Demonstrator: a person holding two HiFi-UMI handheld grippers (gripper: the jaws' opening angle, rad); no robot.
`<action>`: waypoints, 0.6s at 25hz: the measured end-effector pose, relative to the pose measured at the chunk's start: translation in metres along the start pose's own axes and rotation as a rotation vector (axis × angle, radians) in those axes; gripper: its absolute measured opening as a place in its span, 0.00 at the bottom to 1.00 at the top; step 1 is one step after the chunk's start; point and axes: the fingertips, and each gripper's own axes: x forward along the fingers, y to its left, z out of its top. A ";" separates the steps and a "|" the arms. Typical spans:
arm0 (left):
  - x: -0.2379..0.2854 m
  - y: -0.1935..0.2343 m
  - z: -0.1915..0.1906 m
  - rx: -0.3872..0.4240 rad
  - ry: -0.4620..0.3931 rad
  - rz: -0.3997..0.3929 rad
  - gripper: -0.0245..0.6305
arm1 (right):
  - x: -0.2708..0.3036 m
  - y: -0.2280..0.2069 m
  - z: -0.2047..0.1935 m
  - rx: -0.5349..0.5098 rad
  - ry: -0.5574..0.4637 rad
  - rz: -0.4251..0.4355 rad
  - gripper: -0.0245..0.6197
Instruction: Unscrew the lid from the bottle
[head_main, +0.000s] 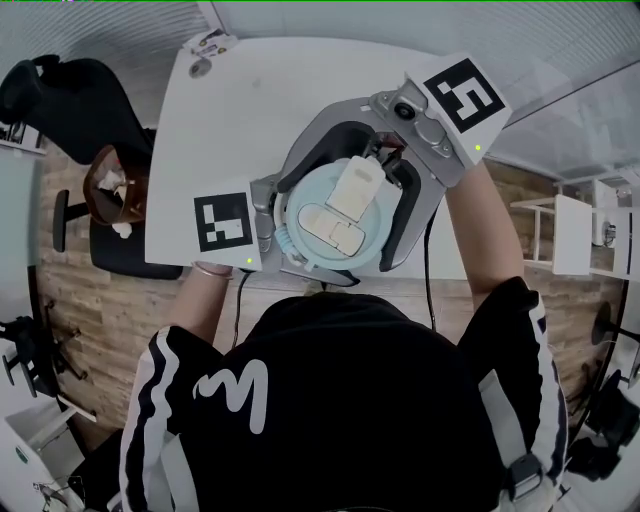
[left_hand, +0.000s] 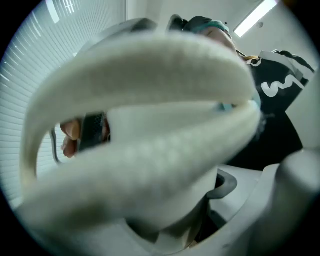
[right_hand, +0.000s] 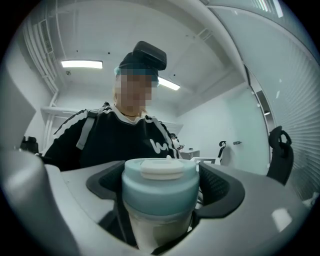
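Note:
A bottle with a pale blue lid carrying a white flip cap is held up over the table's near edge. In the right gripper view the lid tops the cloudy bottle body. My right gripper reaches in from the upper right and is shut on the bottle, jaws on both sides. My left gripper sits at the lid's left rim. A blurred white loop fills the left gripper view, and a white part runs down between the closed jaws.
The white table has small items at its far left corner. A black chair and a brown object stand to the left, on the wooden floor. White shelving is on the right.

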 end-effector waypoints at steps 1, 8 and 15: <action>-0.002 0.003 0.002 0.002 -0.017 0.020 0.74 | -0.001 -0.005 0.001 0.008 -0.010 -0.041 0.74; -0.042 0.051 0.008 0.016 -0.091 0.367 0.74 | -0.035 -0.027 0.024 -0.168 -0.129 -0.633 0.77; -0.074 0.095 0.001 0.008 -0.098 0.698 0.74 | -0.058 -0.050 0.027 -0.184 -0.197 -1.285 0.77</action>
